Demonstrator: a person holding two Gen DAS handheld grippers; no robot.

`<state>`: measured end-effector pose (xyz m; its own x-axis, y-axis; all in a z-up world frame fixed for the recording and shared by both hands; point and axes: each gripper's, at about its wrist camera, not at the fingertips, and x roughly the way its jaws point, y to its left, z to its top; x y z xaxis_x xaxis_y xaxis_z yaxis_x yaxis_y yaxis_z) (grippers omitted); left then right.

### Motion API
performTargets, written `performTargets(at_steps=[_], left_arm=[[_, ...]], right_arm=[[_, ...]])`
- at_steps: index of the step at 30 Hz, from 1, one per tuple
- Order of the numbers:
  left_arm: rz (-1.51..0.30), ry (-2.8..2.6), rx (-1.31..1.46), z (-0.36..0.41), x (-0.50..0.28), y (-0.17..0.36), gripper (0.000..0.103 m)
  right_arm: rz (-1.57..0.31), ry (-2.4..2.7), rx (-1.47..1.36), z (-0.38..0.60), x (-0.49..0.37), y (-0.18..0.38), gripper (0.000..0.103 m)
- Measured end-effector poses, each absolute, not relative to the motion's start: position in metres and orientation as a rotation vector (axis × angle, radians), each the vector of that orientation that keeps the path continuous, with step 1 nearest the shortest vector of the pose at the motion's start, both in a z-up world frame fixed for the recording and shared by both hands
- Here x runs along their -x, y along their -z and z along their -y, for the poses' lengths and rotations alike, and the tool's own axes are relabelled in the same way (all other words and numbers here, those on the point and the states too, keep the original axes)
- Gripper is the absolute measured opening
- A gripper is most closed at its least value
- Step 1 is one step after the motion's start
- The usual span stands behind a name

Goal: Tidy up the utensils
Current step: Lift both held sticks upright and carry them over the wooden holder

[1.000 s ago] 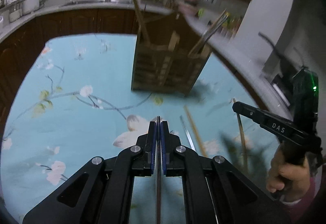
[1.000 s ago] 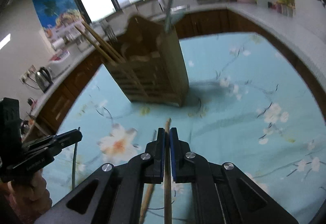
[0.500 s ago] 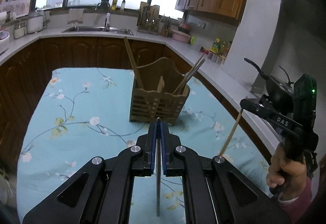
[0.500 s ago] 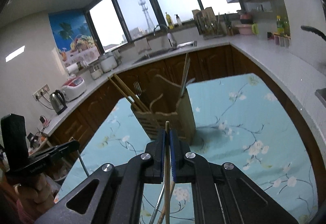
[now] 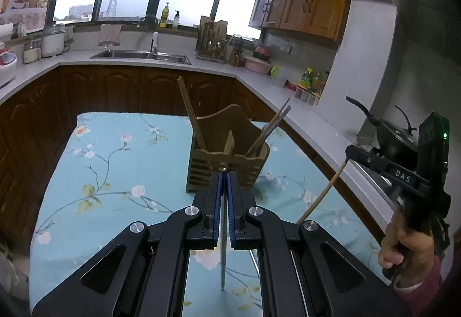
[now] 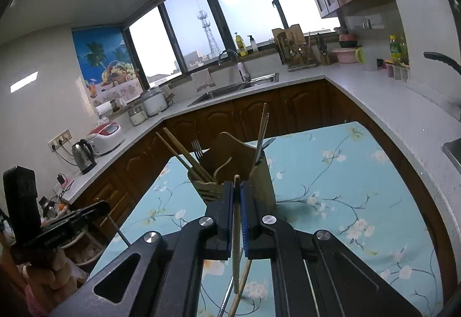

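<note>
A slatted wooden utensil holder (image 5: 227,164) (image 6: 260,181) stands on the flowered teal tablecloth (image 5: 115,173) with chopsticks and a fork leaning in its compartments. My left gripper (image 5: 223,176) is shut on a thin grey metal chopstick (image 5: 222,253) that hangs down, in front of the holder. In the right wrist view my right gripper (image 6: 236,186) is shut on a wooden chopstick (image 6: 236,253), also short of the holder. Each gripper shows in the other's view, lifted off the cloth: the right gripper (image 5: 353,151) and the left gripper (image 6: 103,206).
One wooden chopstick (image 6: 240,291) and one metal one (image 6: 224,302) lie on the cloth under my right gripper. Dark cabinets and a grey counter (image 5: 302,112) ring the table, with a sink (image 5: 144,56), a kettle (image 6: 83,155) and a black wok (image 5: 394,138) on it.
Both grippers have risen from just above the cloth, each lifting its chopstick off the table. The holder now sits farther away and lower in both views.
</note>
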<state>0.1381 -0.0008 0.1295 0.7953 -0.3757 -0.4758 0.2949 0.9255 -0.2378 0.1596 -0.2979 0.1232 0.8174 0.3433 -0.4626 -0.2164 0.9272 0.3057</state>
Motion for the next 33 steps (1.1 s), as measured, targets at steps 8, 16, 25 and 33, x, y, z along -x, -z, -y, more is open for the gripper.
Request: performTargets(at_steps=[8,16,25,33], left_arm=[[-0.489,0.342,0.164,-0.001,-0.153,-0.147,0.003],[-0.412,0.336,0.156,-0.002,-0.169,-0.176,0.003],[-0.354,0.324,0.181,-0.007,-0.192,-0.194,0.003],[-0.282,0.317,0.210,-0.008,-0.227,-0.214,0.003]], right_arm=[[-0.513,-0.300,-0.233,0.295,-0.169,-0.133,0.005],[-0.451,-0.298,-0.220,0.294,-0.183,-0.158,0.005],[-0.380,-0.285,-0.228,0.293,-0.204,-0.184,0.005],[-0.319,-0.259,-0.229,0.293,-0.231,-0.204,0.005]])
